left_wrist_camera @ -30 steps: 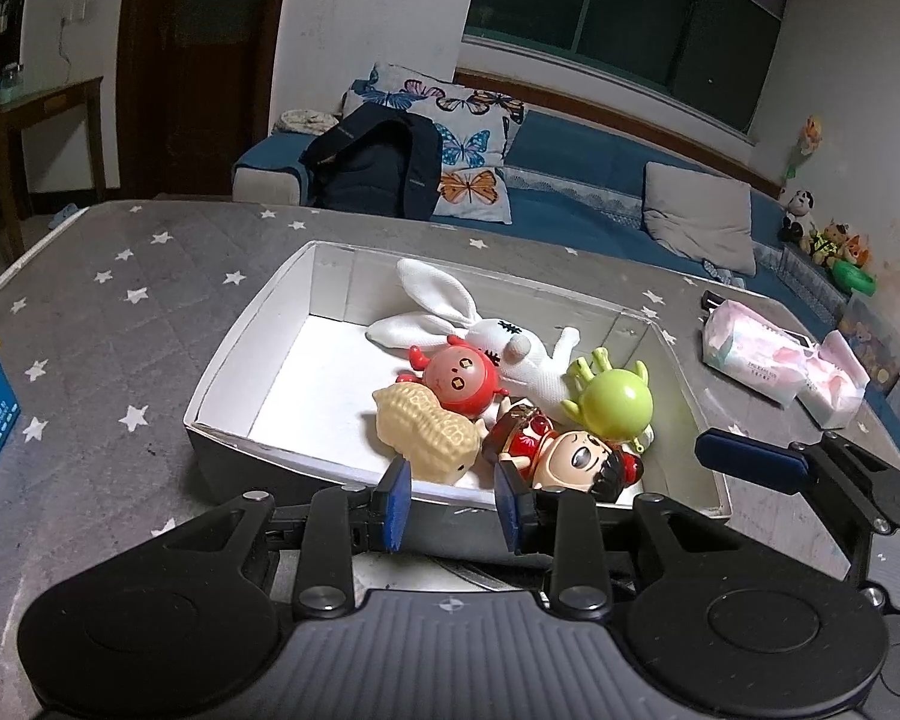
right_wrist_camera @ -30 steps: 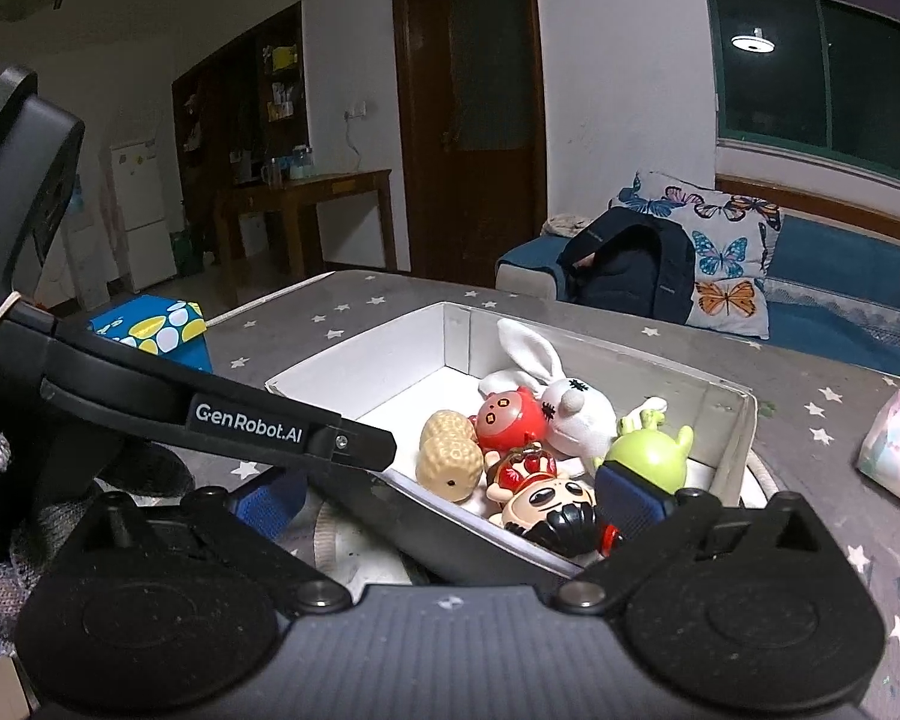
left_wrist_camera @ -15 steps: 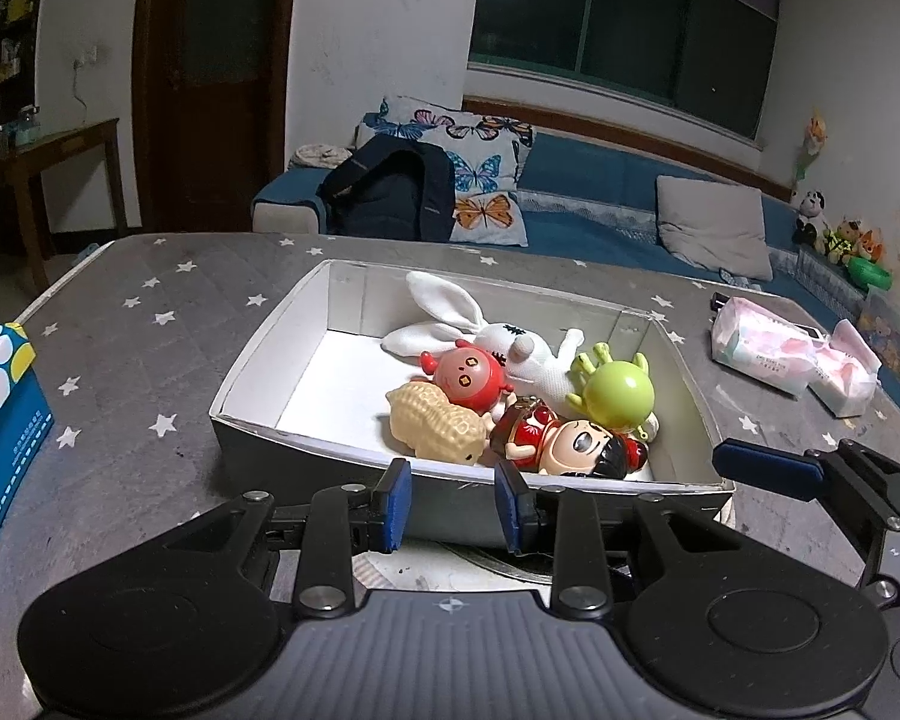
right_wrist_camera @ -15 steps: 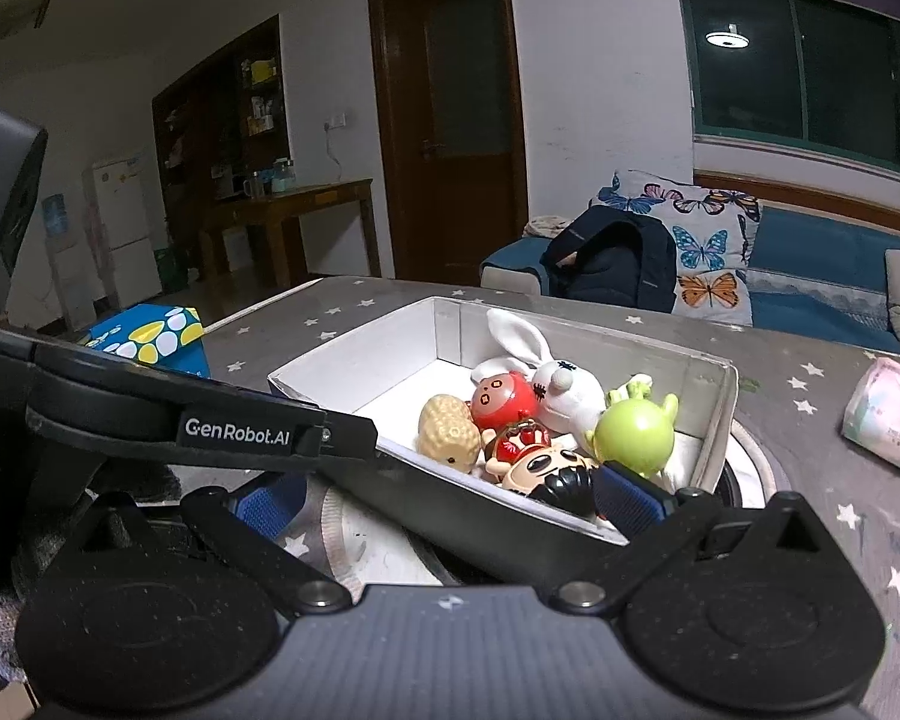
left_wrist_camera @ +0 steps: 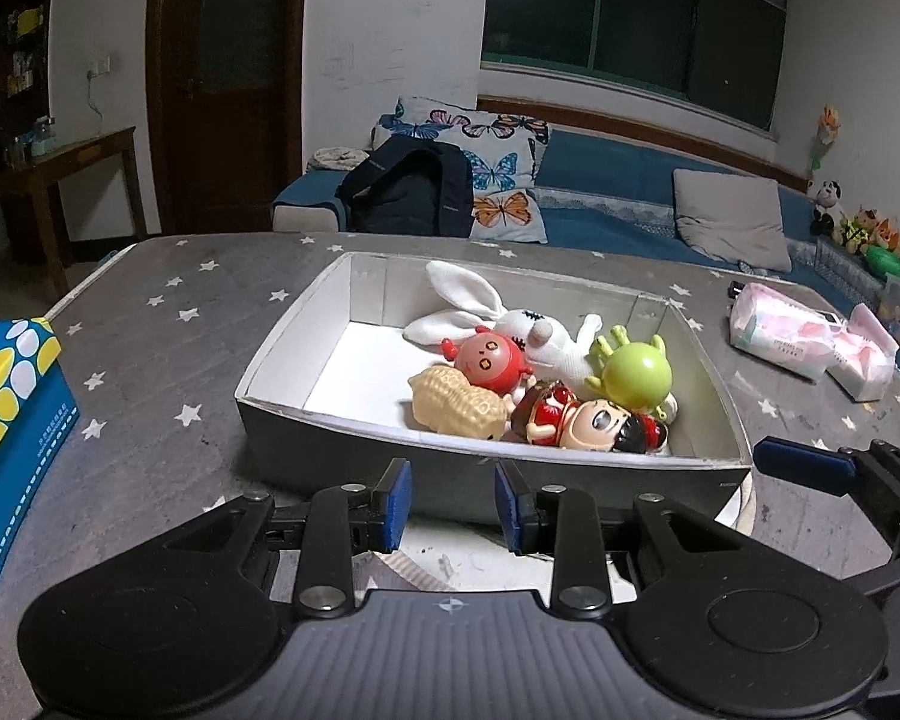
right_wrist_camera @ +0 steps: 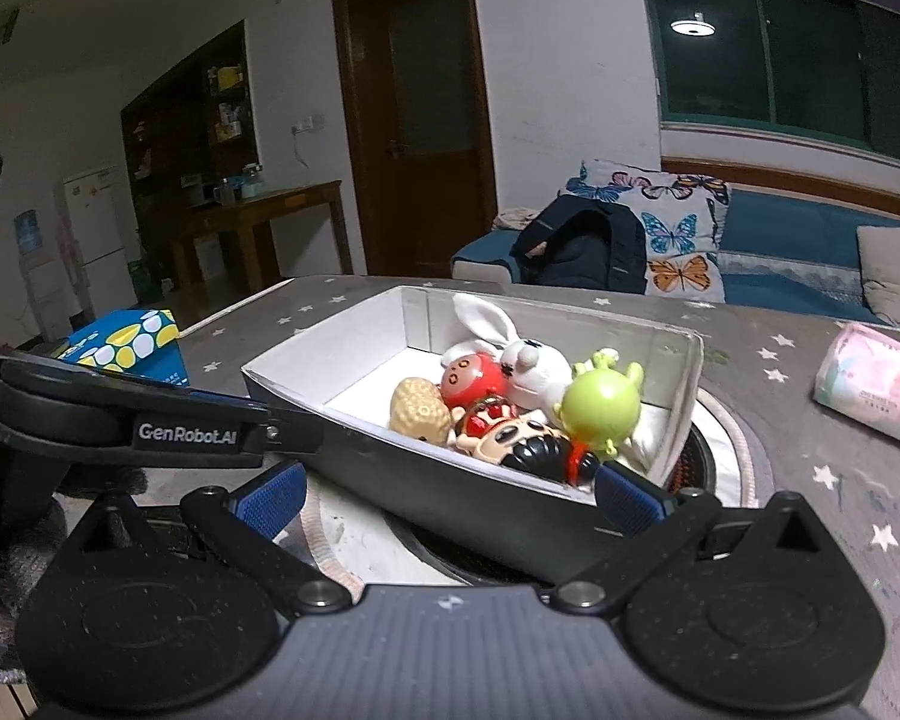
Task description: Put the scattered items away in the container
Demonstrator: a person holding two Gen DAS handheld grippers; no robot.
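Note:
A grey cardboard box (left_wrist_camera: 282, 354) with a white inside stands on the star-patterned table; it also shows in the right wrist view (right_wrist_camera: 426, 480). Inside lie a white plush rabbit (left_wrist_camera: 546, 336), a red round toy (left_wrist_camera: 489, 360), a peanut toy (left_wrist_camera: 456, 408), a green alien toy (left_wrist_camera: 636, 372) and a red-dressed doll (left_wrist_camera: 588, 426). My left gripper (left_wrist_camera: 453, 510) is just before the box's near wall, jaws partly open and empty. My right gripper (right_wrist_camera: 450, 495) is wide open and empty by the box's near corner.
A blue box with yellow and white spots (left_wrist_camera: 6, 408) sits at the table's left edge. Pink tissue packs (left_wrist_camera: 804, 342) lie at the right. A round white-rimmed disc (right_wrist_camera: 720, 456) lies under the box. A sofa with cushions stands behind the table.
Both grippers have pulled back and risen from the box, so it looks smaller and farther. The toys and the box have not moved. The jaws have kept their openings.

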